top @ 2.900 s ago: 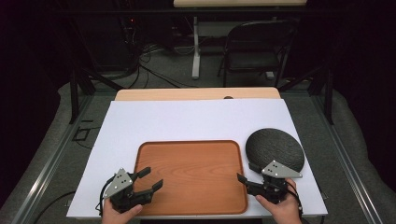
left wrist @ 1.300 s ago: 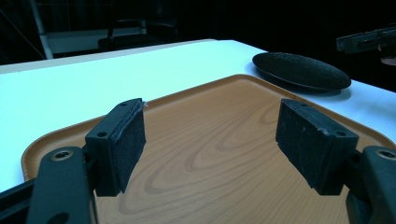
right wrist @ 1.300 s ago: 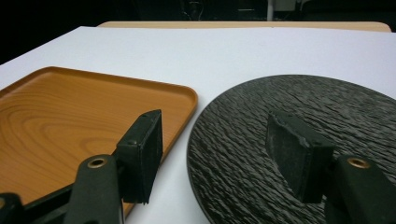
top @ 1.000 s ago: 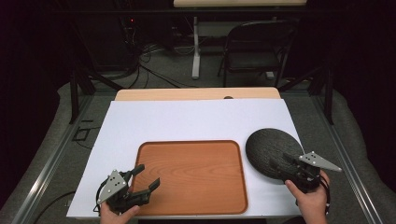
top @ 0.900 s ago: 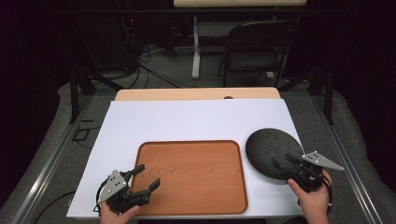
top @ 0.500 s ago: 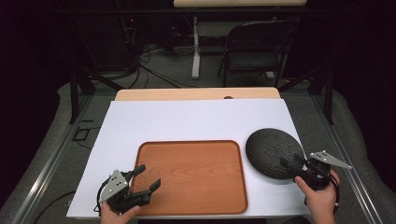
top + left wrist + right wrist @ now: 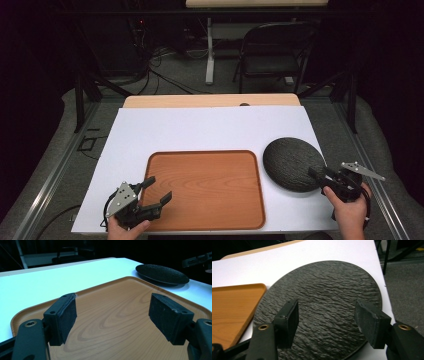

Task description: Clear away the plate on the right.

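White table top under dim light, dark floor and folding chair behind. Wooden tray near the front edge, centred; black textured plate just beside its right rim, flat on the white surface. Right gripper at the plate's right edge, jaws spread wide over the near rim, nothing held. Left gripper above the tray's front left corner, jaws also wide apart and empty.
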Demonstrator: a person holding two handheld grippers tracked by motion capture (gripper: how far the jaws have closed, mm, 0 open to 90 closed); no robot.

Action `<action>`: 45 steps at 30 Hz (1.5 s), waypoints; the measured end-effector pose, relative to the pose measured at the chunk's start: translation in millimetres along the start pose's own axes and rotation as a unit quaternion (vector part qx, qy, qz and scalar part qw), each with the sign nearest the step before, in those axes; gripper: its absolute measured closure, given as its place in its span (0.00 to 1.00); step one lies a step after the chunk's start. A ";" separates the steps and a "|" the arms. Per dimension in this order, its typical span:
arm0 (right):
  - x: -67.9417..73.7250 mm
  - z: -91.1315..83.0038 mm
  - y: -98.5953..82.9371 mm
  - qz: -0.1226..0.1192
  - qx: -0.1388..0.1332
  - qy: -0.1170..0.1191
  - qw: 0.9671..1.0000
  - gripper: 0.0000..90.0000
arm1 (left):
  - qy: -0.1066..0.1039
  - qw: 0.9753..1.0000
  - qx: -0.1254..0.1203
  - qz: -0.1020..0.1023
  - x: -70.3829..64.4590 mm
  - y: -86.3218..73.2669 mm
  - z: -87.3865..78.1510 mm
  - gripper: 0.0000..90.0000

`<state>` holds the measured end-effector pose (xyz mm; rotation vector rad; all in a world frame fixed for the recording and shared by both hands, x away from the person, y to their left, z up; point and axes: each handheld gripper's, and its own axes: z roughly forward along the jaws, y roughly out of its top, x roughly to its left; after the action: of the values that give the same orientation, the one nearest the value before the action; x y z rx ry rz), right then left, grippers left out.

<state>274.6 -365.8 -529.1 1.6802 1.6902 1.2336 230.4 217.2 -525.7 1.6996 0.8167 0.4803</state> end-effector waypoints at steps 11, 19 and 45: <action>-15.8 2.7 -2.1 0.034 0.009 -0.006 0.999 0.42 | 0.002 1.000 0.002 -0.001 0.1 -0.1 0.6 0.25; -25.6 5.3 -3.2 0.062 0.018 -0.011 0.998 0.45 | 0.002 1.000 0.003 -0.003 0.0 -0.2 0.8 0.25; -41.6 18.8 -9.6 0.135 0.058 -0.005 0.989 0.51 | 0.001 1.000 0.004 -0.002 0.5 -0.2 1.3 0.25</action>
<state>291.2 -398.8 -557.5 2.0352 1.5955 1.2624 231.6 216.8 -526.3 1.7052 0.8256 0.4761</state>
